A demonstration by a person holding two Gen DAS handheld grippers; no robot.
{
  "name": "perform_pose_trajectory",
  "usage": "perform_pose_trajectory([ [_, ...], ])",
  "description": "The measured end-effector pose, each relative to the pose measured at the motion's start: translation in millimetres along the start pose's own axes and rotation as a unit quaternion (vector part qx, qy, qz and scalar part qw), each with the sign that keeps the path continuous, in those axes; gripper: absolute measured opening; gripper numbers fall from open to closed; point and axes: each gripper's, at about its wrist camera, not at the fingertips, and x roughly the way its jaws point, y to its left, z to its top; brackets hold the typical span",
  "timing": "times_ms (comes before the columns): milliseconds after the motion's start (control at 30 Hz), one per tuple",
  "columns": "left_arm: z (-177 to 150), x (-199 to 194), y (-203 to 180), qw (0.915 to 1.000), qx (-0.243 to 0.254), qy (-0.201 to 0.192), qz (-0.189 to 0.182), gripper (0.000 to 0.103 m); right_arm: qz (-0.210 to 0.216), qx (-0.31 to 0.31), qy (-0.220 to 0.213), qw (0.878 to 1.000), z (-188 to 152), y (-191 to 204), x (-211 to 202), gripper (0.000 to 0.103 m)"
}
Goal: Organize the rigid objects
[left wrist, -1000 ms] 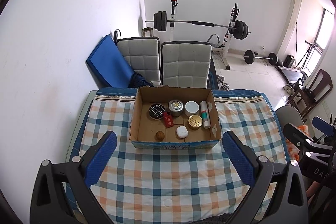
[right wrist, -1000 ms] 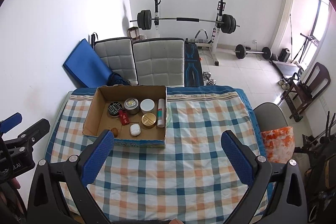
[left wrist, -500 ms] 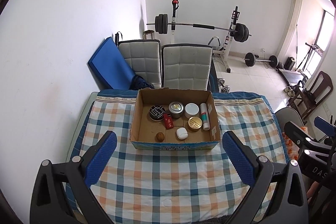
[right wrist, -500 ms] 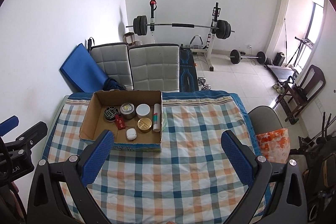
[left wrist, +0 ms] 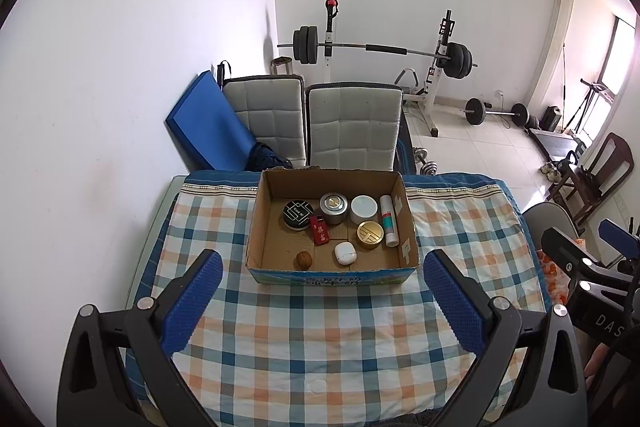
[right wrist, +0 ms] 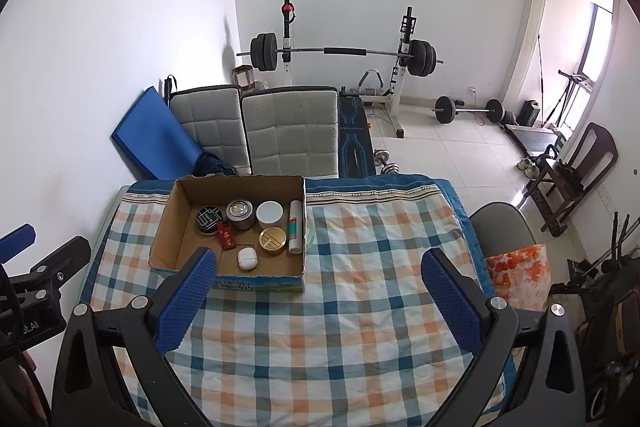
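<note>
A home gym room with a barbell rack [left wrist: 380,47] and two quilted chairs [left wrist: 316,119] lies beyond a table under a checked cloth [left wrist: 320,339]. Both tongs hang above it, jaws wide apart and empty: the left gripper [left wrist: 322,303] faces the cardboard box [left wrist: 404,217] straight ahead, the right gripper [right wrist: 316,303] has it ahead and to its left. Inside stand a black tin [left wrist: 296,213], a metal tin [left wrist: 333,208], a white jar [left wrist: 364,209], a gold tin [left wrist: 370,235], a lying tube [left wrist: 389,221], a red packet [left wrist: 319,230], a white case [left wrist: 345,252] and a walnut [left wrist: 303,260]. All look stiff and light. The round lids are probably slippery, so gripping across the sides seems safest. The walnut may roll. The right view hides the walnut behind a finger; labels are too small to read.
</note>
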Motion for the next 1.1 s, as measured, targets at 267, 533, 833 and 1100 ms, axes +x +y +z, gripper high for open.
perform_pose_trajectory([
  [267,4.0,-1.9,-0.2,1.0,0.001,-0.007,0.002,0.103,-0.002,0.001,-0.006,1.0,1.7,3.4,-0.9,0.103],
  [533,3.8,-1.2,-0.3,1.0,0.001,-0.007,0.001,0.103,-0.01,0.007,-0.015,1.0,7.3,9.0,-1.0,0.103],
  [833,3.0,-1.2,-1.6,1.0,0.004,-0.004,-0.003,0.103,-0.019,0.013,-0.016,1.0,11.2,9.0,1.4,0.103],
  [1100,6.6,-1.1,-6.0,1.0,0.005,-0.002,-0.007,0.103,-0.022,0.013,-0.015,1.0,12.1,9.2,2.3,0.103],
])
